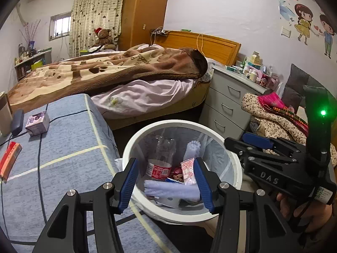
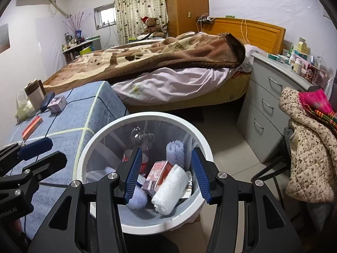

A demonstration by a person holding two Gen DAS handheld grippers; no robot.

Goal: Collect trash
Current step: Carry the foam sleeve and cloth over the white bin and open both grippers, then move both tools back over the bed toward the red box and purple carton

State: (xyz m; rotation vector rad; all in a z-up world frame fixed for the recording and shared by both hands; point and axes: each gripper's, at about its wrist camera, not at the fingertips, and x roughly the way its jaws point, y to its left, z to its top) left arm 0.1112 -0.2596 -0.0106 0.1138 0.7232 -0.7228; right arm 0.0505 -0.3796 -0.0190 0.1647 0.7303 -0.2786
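Observation:
A white trash bin (image 1: 236, 164) stands on the floor beside a blue-covered bench (image 1: 69, 147). Inside lie a clear plastic bottle (image 1: 162, 160), a red-and-white carton (image 1: 188, 169) and pale foam pieces (image 1: 166, 189). My left gripper (image 1: 165, 181) is open and empty above the bin's near rim. My right gripper (image 2: 165, 175) is open and empty over the same bin (image 2: 84, 160), above the carton (image 2: 159, 174) and a white foam roll (image 2: 170, 191). The right gripper also shows in the left wrist view (image 1: 242, 142). On the bench lie a small purple box (image 1: 38, 123) and a red packet (image 1: 9, 160).
A bed with a brown blanket (image 1: 118, 67) stands behind the bin. A grey drawer unit (image 1: 229, 103) with cluttered top is to the right, with a chair piled with clothes (image 2: 307, 143) next to it. A black case (image 1: 18, 120) and a cable lie on the bench.

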